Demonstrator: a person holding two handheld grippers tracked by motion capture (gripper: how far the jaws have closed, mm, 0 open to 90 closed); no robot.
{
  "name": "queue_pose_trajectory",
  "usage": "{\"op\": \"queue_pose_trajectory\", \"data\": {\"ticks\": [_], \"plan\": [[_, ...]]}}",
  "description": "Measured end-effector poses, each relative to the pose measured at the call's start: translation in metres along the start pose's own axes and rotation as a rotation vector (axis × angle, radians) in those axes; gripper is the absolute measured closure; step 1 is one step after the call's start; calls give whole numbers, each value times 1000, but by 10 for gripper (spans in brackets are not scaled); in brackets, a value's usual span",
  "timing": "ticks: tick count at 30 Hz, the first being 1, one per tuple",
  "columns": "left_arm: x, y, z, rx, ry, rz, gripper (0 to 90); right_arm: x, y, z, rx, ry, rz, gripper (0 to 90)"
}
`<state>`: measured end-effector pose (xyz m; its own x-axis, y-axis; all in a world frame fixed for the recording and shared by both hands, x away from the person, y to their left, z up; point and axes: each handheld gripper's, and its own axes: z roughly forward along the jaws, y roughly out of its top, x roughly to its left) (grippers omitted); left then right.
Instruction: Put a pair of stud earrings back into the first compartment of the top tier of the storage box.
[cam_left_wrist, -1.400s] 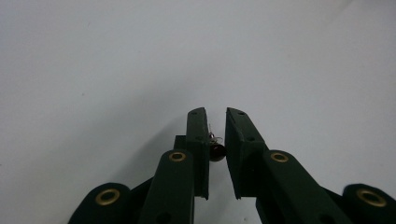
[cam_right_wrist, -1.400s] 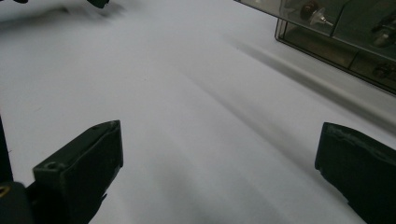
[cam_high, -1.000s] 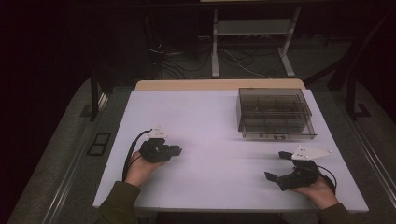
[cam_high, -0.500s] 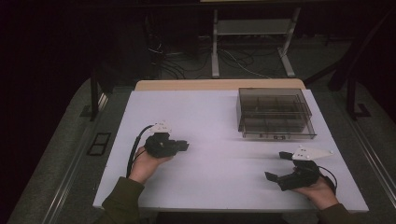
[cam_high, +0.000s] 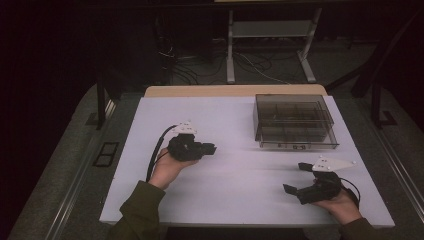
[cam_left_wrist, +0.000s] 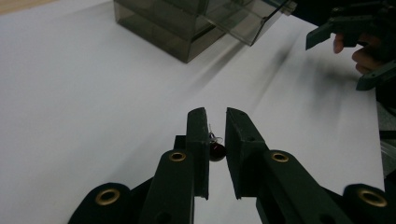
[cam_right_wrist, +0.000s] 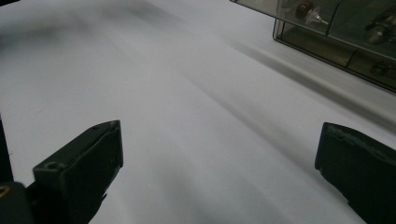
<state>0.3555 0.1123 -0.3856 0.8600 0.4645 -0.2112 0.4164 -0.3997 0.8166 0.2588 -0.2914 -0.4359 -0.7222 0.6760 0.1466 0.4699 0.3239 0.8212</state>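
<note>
My left gripper (cam_high: 212, 148) hovers over the white table (cam_high: 235, 200), left of centre, pointing right. In the left gripper view its jaws (cam_left_wrist: 215, 114) are shut on a small dark red bead with a thin wire (cam_left_wrist: 216, 150). My right gripper (cam_high: 295, 177) sits near the front right corner, open, with nothing between its jaws (cam_right_wrist: 224, 140). A smoky clear compartment box (cam_high: 292, 122) stands at the back right. The left gripper view shows the box (cam_left_wrist: 187, 28) ahead, with the right gripper (cam_left_wrist: 345, 51) off to the right. Small metal-and-bead parts (cam_right_wrist: 308, 10) lie in its compartments.
A person's hands and dark green sleeves come in from the table's front edge. A tan board edge (cam_high: 235, 91) runs along the back of the table. Beyond it are a metal stand (cam_high: 267, 45) and cables on a dark floor.
The left hand has lifted and carried its gripper to the right, toward the table's middle. The right hand and its gripper have stayed where they were.
</note>
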Motion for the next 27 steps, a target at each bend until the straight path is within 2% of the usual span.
{"op": "queue_pose_trajectory", "data": {"ticks": [12,15,27], "plan": [[-10,32,28,-11,-66,59,787,0,0,0,1,2,1,5],[-12,41,36,-13,-79,84,788,0,0,0,1,2,-2,5],[-23,77,63,-30,-126,135,788,-2,-1,1,-4,15,1,5]]}}
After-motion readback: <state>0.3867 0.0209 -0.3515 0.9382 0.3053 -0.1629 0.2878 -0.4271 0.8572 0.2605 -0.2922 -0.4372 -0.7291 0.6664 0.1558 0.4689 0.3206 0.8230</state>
